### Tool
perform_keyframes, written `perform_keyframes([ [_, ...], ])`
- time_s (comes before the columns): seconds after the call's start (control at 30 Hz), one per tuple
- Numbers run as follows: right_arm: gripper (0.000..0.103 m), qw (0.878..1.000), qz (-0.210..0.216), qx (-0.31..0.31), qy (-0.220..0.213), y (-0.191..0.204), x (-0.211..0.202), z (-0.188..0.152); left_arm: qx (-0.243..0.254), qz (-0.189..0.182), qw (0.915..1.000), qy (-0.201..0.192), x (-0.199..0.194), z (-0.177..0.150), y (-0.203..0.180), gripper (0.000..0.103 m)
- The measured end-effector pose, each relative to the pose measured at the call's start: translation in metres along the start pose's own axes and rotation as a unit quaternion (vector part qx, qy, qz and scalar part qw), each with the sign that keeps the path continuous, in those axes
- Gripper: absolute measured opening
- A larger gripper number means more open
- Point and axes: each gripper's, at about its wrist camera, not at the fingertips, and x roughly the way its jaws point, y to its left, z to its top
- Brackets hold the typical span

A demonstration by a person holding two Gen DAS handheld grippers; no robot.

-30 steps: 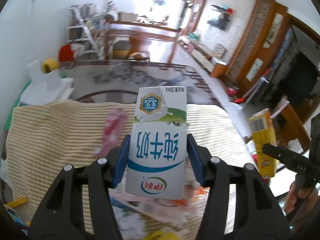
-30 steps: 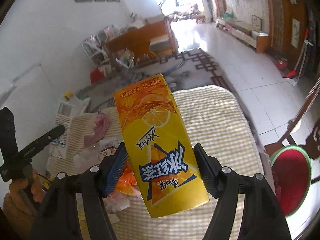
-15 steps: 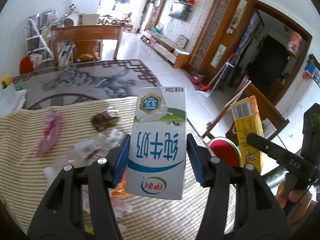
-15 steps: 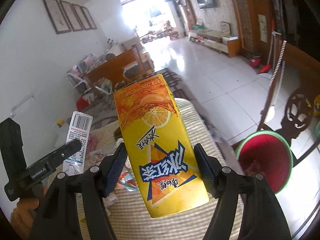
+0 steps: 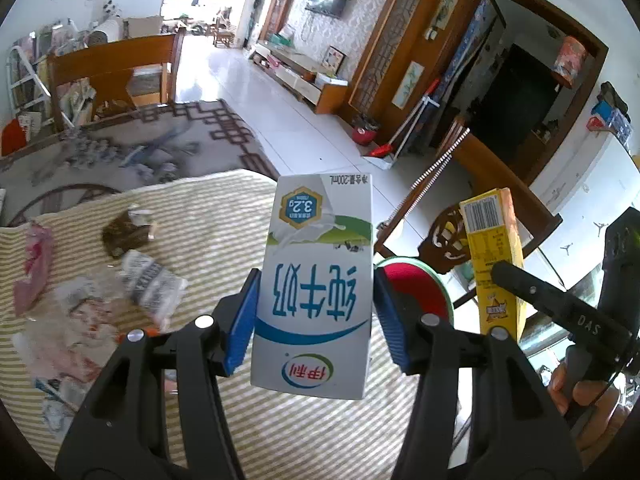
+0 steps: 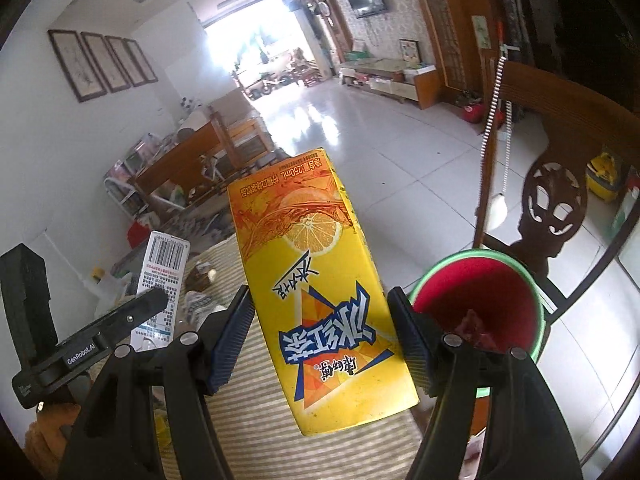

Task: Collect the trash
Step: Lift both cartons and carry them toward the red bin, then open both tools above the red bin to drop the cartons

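Observation:
My left gripper (image 5: 316, 316) is shut on a white and blue milk carton (image 5: 316, 280), held above the striped tablecloth (image 5: 224, 240). A yellow iced-tea carton (image 6: 320, 288) sits clamped in my right gripper (image 6: 320, 336), which is shut on it. Each carton also shows in the other view: the yellow carton (image 5: 494, 264) at the right, the milk carton (image 6: 162, 280) at the left. A red bin with a green rim (image 6: 480, 304) stands just past the table's edge, right of the yellow carton; in the left wrist view the bin (image 5: 416, 284) peeks out behind the milk carton.
Crumpled wrappers (image 5: 148, 280), a brown wrapper (image 5: 124, 234) and a pink wrapper (image 5: 36, 268) lie on the cloth at the left. A carved wooden chair (image 6: 556, 200) stands behind the bin. A patterned rug (image 5: 120, 152), tiled floor and wooden furniture lie beyond.
Both grippers have swung to the right with their cartons. The red bin has come into view and grown closer; the litter has slid to the left of the frames.

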Motion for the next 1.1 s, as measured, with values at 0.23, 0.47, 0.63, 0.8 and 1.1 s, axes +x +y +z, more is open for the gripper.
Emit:
perform_keyframes([
  [0.23, 0.066, 0.999, -0.012, 0.031, 0.006, -0.049, -0.002, 0.006, 0.011, -0.017, 0.9995, 0.026, 0.036, 0.001, -0.038, 0.053],
  [0.47, 0.066, 0.997, -0.033, 0.065, 0.013, -0.104, -0.004, 0.010, 0.027, -0.048, 0.9966, 0.061, 0.085, 0.002, -0.085, 0.053],
  [0.63, 0.066, 0.994, -0.042, 0.093, 0.025, -0.139, 0.000, 0.011, 0.054, -0.067, 0.9926, 0.086, 0.125, 0.001, -0.124, 0.053],
  [0.8, 0.068, 0.993, -0.049, 0.104, 0.028, -0.162, 0.004, 0.014, 0.075, -0.078, 0.9891, 0.099, 0.148, 0.002, -0.152, 0.053],
  [1.1, 0.080, 0.988, -0.060, 0.139, 0.033, -0.188, 0.007, 0.015, 0.072, -0.072, 0.9880, 0.115, 0.163, 0.001, -0.152, 0.070],
])
